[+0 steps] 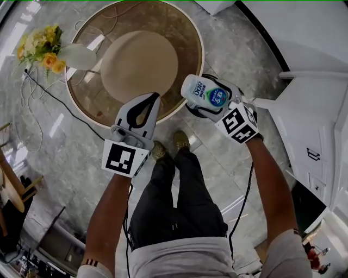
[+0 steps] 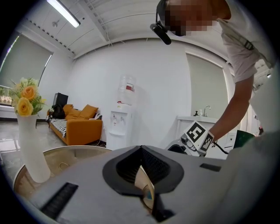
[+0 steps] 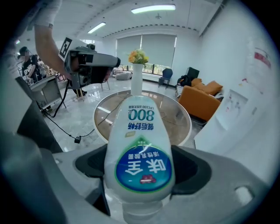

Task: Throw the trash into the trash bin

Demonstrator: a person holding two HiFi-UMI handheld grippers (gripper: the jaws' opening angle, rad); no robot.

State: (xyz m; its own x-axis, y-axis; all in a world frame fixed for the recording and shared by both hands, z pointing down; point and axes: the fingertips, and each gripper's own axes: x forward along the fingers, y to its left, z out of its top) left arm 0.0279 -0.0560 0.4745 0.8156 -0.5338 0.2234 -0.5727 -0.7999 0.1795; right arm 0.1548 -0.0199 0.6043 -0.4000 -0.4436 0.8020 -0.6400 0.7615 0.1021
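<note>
The head camera is looking steeply down on the round glass surface [image 1: 187,49] at twelve o'clock; both hand-held cameras are facing level nearby, sharing its flower vase [image 2: 30,148] [image 3: 137,83].

1. A round glass-topped table [image 1: 182,32] with a pale rim stands on the grey marble floor [image 1: 70,157]; a beige round base shows through the glass.
2. A white vase [image 1: 79,56] of yellow flowers [image 1: 42,46] stands near the table's left edge.
3. A thin black cable [image 1: 51,98] trails over the floor left of the table.
4. An orange sofa [image 2: 78,127] sits by the far white wall, with a white water dispenser [image 2: 122,120] just to its right.
5. White cabinets [image 1: 312,119] line the right side.
6. A strip light [image 2: 64,12] glows on the ceiling.
</note>
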